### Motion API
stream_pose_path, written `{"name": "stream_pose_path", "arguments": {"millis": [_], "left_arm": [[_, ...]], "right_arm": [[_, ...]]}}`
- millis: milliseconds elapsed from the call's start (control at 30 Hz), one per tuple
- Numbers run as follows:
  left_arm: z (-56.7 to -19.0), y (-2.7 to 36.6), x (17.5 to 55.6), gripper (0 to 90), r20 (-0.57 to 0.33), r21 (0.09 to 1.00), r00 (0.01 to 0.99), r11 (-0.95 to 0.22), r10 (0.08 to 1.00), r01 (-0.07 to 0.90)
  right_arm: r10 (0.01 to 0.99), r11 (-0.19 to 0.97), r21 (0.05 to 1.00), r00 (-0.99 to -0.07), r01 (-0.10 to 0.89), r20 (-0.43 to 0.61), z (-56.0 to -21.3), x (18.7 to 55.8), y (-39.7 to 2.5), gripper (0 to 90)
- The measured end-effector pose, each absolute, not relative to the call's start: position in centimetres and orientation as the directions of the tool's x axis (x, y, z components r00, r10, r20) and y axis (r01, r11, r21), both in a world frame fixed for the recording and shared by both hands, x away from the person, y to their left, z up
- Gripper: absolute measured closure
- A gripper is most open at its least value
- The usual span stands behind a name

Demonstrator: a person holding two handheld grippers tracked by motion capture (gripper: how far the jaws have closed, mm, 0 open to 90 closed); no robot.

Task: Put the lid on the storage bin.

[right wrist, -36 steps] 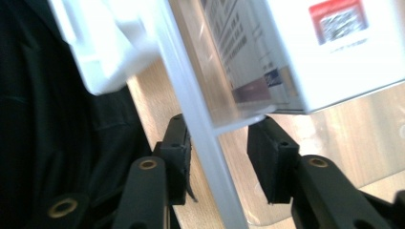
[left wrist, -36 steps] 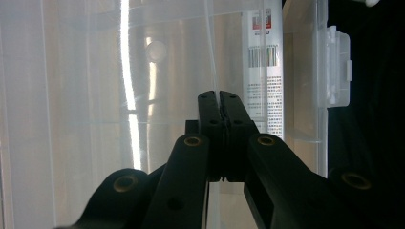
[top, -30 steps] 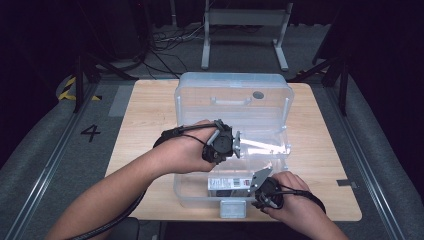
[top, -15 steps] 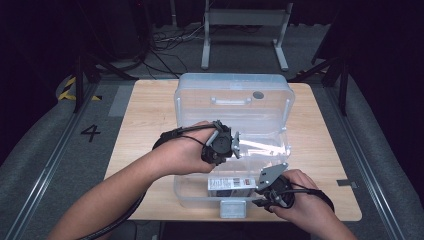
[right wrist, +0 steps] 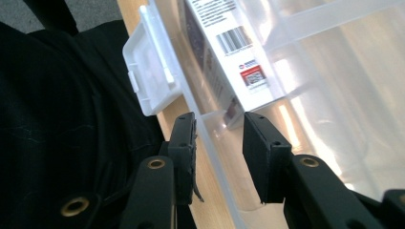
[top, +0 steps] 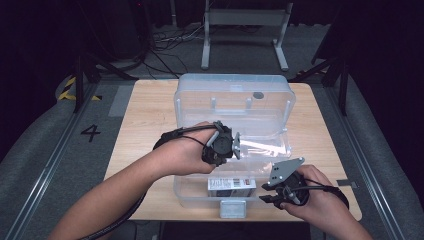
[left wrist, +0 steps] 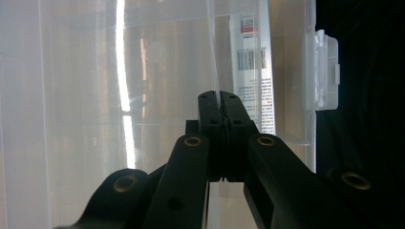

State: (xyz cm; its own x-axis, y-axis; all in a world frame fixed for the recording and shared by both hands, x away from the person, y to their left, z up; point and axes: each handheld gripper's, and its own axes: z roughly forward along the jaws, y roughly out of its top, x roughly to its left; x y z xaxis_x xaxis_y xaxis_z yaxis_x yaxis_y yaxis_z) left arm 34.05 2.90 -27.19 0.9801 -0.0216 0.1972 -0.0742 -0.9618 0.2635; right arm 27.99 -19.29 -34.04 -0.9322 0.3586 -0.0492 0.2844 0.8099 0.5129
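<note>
A clear plastic storage box (top: 192, 196) sits on the wooden table, its lid (top: 235, 95) standing open at the back. A white carton with a barcode (top: 231, 185) (left wrist: 253, 71) (right wrist: 234, 52) lies inside against the front wall. My left gripper (top: 231, 147) (left wrist: 219, 102) hovers over the box's middle, shut on a thin clear plastic panel (top: 262, 147) whose edge runs up from between the jaws. My right gripper (top: 266, 198) (right wrist: 219, 138) is at the box's front right, open, with one jaw on each side of the front wall's rim (right wrist: 210, 143).
A white latch (top: 232, 208) (left wrist: 325, 71) (right wrist: 150, 81) hangs on the box's front wall, left of my right gripper. The table (top: 145, 115) has bare wood left and right of the box. Metal stand legs (top: 245, 30) rise beyond the far edge.
My right gripper has shifted slightly right along the box's front edge. The left gripper has stayed put, still shut on the clear panel.
</note>
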Motion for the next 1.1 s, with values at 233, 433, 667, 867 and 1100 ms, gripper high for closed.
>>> {"name": "stream_pose_path", "arguments": {"millis": [233,433,667,867,1100], "left_arm": [[-27.2,2.8,34.0,89.1,0.191,0.261,0.981,-0.963,-0.02,-0.07],[-27.2,2.9,33.9,89.1,0.198,0.26,0.98,-0.963,-0.016,-0.068],[-27.3,2.9,33.9,89.1,0.194,0.262,0.981,-0.963,-0.014,-0.066],[-27.3,2.9,33.9,89.0,0.196,0.263,0.98,-0.962,-0.016,-0.068],[-27.3,3.0,33.9,89.0,0.189,0.265,0.982,-0.962,-0.019,-0.07]], "right_arm": [[0.372,0.781,0.553,-0.927,0.292,-0.037,-32.9,28.1,-19.8,69.5],[0.392,0.753,0.588,-0.919,0.295,-0.04,-31.6,28.3,-20.6,72.1],[0.417,0.719,0.625,-0.908,0.305,-0.035,-30.2,28.5,-21.7,80.2],[0.443,0.695,0.639,-0.897,0.329,-0.021,-29.8,28.7,-22.3,86.4],[0.454,0.69,0.639,-0.891,0.339,-0.018,-29.5,29.0,-22.7,90.0]]}}
